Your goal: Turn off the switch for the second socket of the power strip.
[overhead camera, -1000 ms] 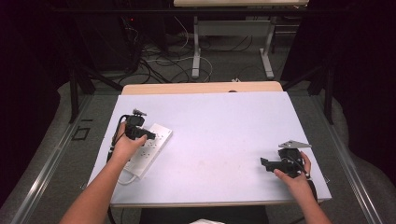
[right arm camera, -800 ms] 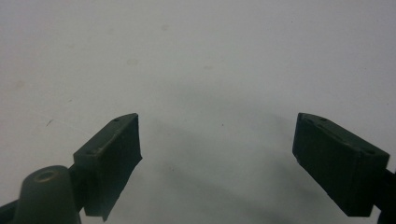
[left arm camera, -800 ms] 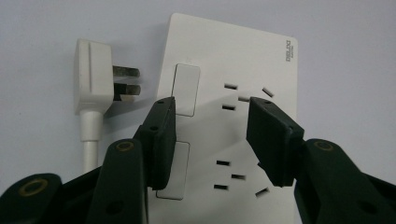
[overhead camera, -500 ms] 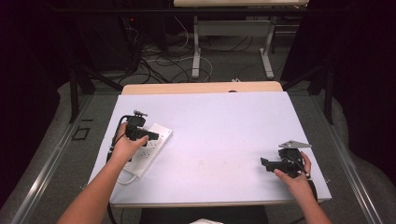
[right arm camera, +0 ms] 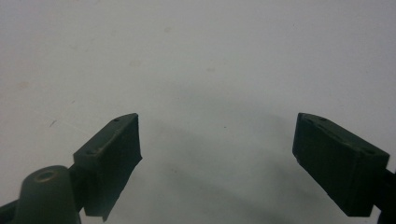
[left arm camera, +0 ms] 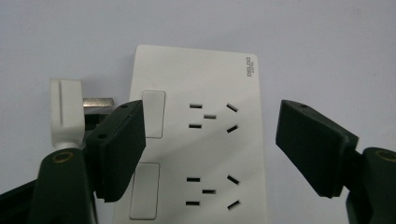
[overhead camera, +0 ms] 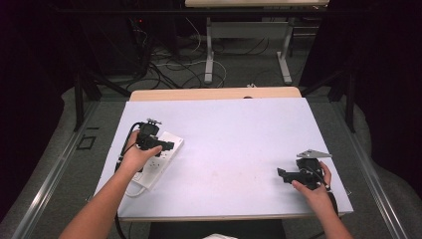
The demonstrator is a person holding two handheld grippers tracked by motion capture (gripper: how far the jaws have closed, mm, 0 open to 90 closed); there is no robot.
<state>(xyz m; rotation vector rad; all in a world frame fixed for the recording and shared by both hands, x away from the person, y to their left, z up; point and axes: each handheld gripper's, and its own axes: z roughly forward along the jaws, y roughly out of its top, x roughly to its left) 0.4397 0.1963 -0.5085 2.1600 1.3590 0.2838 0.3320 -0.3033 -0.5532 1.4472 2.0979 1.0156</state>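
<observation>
Left claw [left arm camera: 210,154]: jaws just opening, over power strip [left arm camera: 201,135] at counter [overhead camera: 239,144] left edge, nothing pinched | plug [left arm camera: 67,114] beside it | we back off straight (avoid nudging) | right claw [right arm camera: 233,158]: spread, empty

Looks like a lab or test room set up for recording. Pale worktable [overhead camera: 234,149] standing on grey carpet, ringed by black curtains and a dark metal frame [overhead camera: 82,94]. Loose cables [overhead camera: 171,62] strewn across the floor beyond, beside the steel legs of a second desk [overhead camera: 249,35].
</observation>
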